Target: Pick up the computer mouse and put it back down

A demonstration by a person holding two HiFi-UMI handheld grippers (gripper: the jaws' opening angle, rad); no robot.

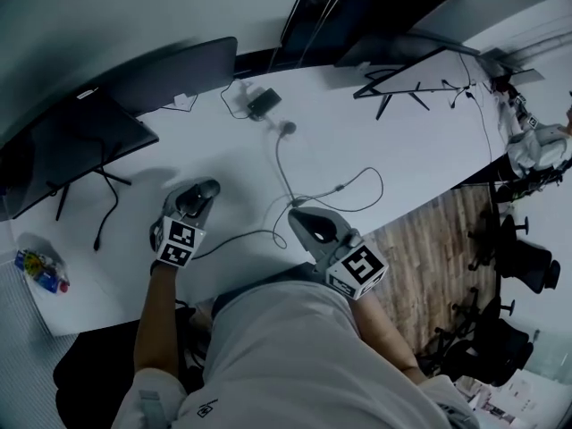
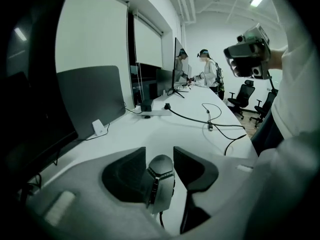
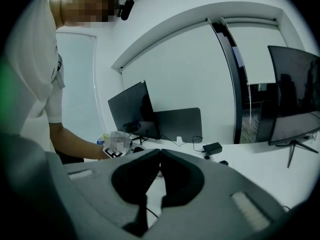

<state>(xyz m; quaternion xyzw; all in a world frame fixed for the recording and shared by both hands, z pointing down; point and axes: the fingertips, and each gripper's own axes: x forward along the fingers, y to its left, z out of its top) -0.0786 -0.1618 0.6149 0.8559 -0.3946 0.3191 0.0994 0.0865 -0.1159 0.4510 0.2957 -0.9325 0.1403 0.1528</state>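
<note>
Mouse [image 2: 160,181] sits gripped between the fingers [image 2: 125,171] of the left gripper [image 1: 192,206], whose dark pads press on its two flanks, so the task's thing is already in that hand and not lying free on the white surface [image 1: 357,141]. Its long axis runs along the line the gripper points, away from the person and slanting downward, with the rounded end far out past the fingertips and the cable [image 2: 161,219] leaving from the near end, down toward the hand. It looks tilted a little to one side in the grip and appears to hang just clear of the surface, though the gap beneath cannot be seen outright. The bare patch directly below, near the left edge, is the likely place to set it down, so the coming move is probably a straight descent with the cable left slack. The right gripper [image 3: 160,154] is held well apart to the right, its fingers closed tip to tip on nothing, and has no part in this
</note>
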